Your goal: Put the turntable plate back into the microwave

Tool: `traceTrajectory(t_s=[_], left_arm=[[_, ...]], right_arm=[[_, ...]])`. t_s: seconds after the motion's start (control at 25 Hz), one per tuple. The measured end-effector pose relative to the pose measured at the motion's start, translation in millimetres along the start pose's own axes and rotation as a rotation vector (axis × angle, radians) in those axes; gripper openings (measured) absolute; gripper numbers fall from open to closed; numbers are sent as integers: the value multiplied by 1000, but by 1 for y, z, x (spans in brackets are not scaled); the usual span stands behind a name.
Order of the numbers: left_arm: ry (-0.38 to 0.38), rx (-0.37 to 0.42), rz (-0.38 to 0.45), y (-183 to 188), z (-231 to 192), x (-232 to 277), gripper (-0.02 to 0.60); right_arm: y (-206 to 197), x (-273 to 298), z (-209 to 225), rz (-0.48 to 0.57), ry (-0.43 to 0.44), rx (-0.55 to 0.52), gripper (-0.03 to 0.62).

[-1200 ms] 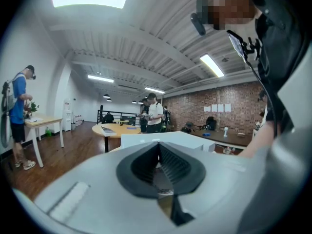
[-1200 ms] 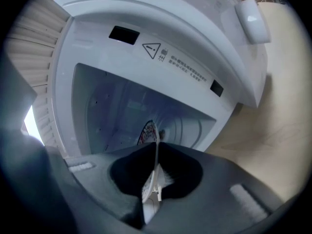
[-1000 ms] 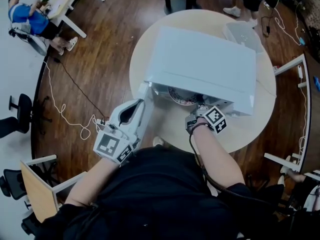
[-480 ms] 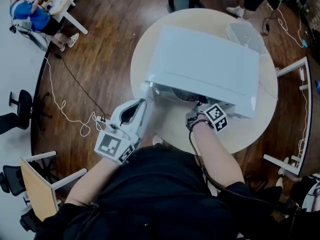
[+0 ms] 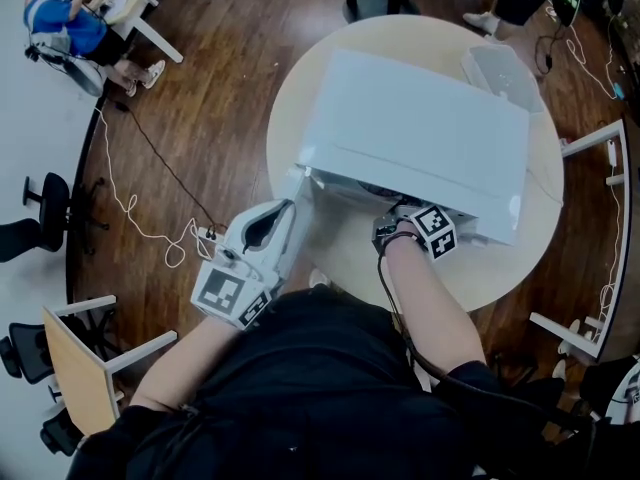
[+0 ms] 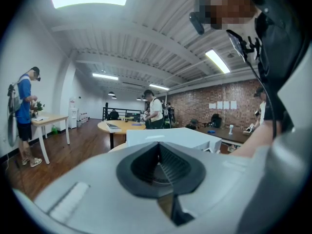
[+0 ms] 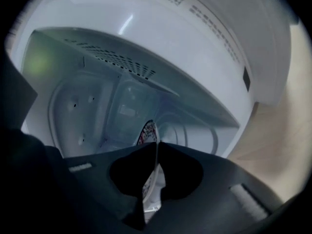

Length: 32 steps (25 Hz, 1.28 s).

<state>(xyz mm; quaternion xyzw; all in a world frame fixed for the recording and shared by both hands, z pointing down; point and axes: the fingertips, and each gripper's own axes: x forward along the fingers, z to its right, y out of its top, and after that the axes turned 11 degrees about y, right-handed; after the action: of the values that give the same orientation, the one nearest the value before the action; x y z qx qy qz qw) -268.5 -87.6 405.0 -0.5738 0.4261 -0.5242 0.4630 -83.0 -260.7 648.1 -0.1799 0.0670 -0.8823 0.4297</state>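
Right claw (image 7: 157,145) clamps the rim of the turntable plate (image 7: 147,129) inside the microwave (image 7: 195,33); left claw (image 6: 159,147) closed, empty

Right gripper (image 7: 156,147) at mouth of open microwave (image 7: 195,43), dark jaws pinched on rim of patterned turntable plate (image 7: 147,130), plate seen edge-on. Plate's far edge reaches into microwave's white cavity, in front of ringed floor. Perforated vent (image 7: 122,62) in cavity ceiling. Beige table (image 7: 287,106) right of microwave.
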Motion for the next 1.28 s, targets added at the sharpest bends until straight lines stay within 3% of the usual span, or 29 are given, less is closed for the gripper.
traceTrajectory(t_s=[0.84, 1.28], left_arm=[[11, -19, -31, -6, -7, 4, 5], [8, -13, -24, -5, -7, 2, 5]], right_arm=[[10, 18, 19, 48, -77, 3, 23], [10, 22, 15, 80, -31, 57, 43]])
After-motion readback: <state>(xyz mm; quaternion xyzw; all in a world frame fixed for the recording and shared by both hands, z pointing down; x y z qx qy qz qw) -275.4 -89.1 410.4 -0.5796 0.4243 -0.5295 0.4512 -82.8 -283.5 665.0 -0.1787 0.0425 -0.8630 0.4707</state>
